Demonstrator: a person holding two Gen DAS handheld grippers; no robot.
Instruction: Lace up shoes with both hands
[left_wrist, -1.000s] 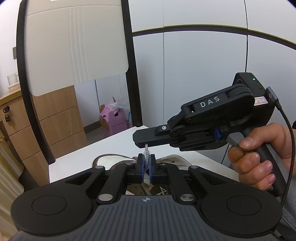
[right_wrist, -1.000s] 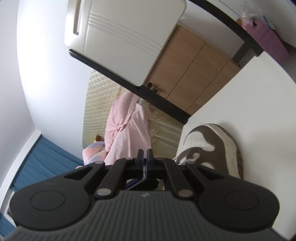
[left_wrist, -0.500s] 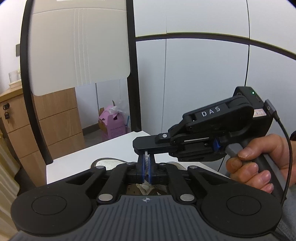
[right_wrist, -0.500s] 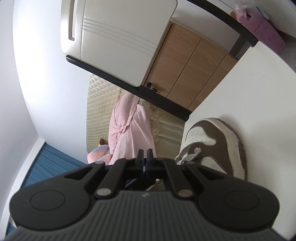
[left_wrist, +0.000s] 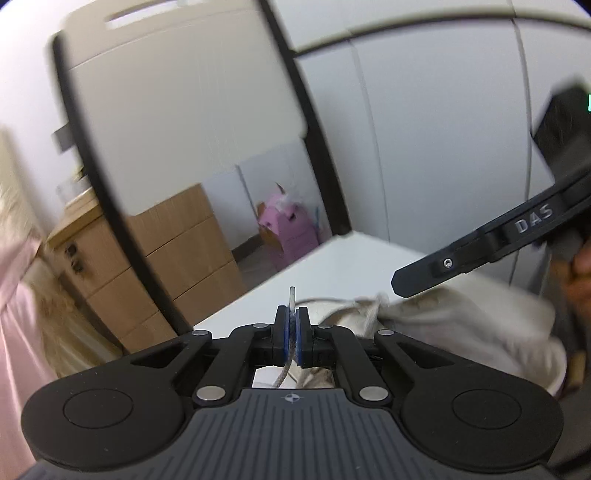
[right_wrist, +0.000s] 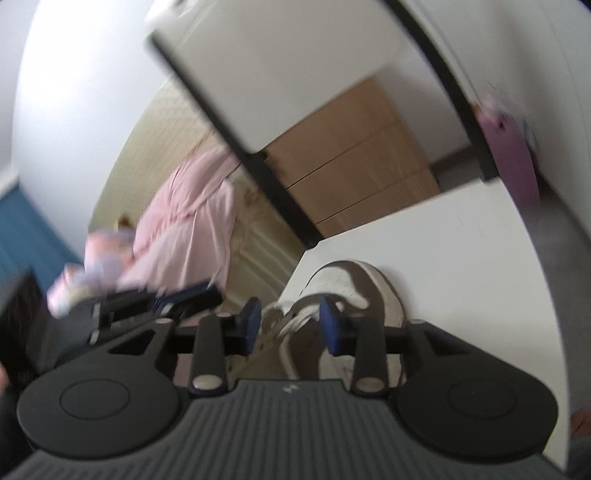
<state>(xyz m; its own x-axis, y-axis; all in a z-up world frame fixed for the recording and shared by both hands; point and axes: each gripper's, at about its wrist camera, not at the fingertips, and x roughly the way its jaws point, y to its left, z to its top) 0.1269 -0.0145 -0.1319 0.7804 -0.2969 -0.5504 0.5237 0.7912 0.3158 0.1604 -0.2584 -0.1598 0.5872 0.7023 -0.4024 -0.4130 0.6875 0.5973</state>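
Observation:
A white and grey-brown sneaker (right_wrist: 354, 288) lies on the white table (right_wrist: 461, 266); it also shows blurred in the left wrist view (left_wrist: 461, 325). My left gripper (left_wrist: 291, 332) is shut on the white shoelace (left_wrist: 291, 295), whose clear tip sticks up above the blue pads. My right gripper (right_wrist: 290, 325) is open and empty, its blue pads (right_wrist: 330, 325) standing either side of the shoe's lacing area. In the left wrist view the right gripper's black finger (left_wrist: 461, 262) hangs above the shoe, to the right of the lace tip.
A wooden drawer cabinet (left_wrist: 155, 258) stands beyond the table's far edge. A pink box (left_wrist: 288, 229) sits on the floor. A pink garment (right_wrist: 184, 229) hangs at the left. A black-framed white panel (left_wrist: 177, 110) rises behind the table.
My right gripper has let go of the lace tip, opened, and pulled away to the right. My left gripper keeps the lace. Both views have swung and blurred.

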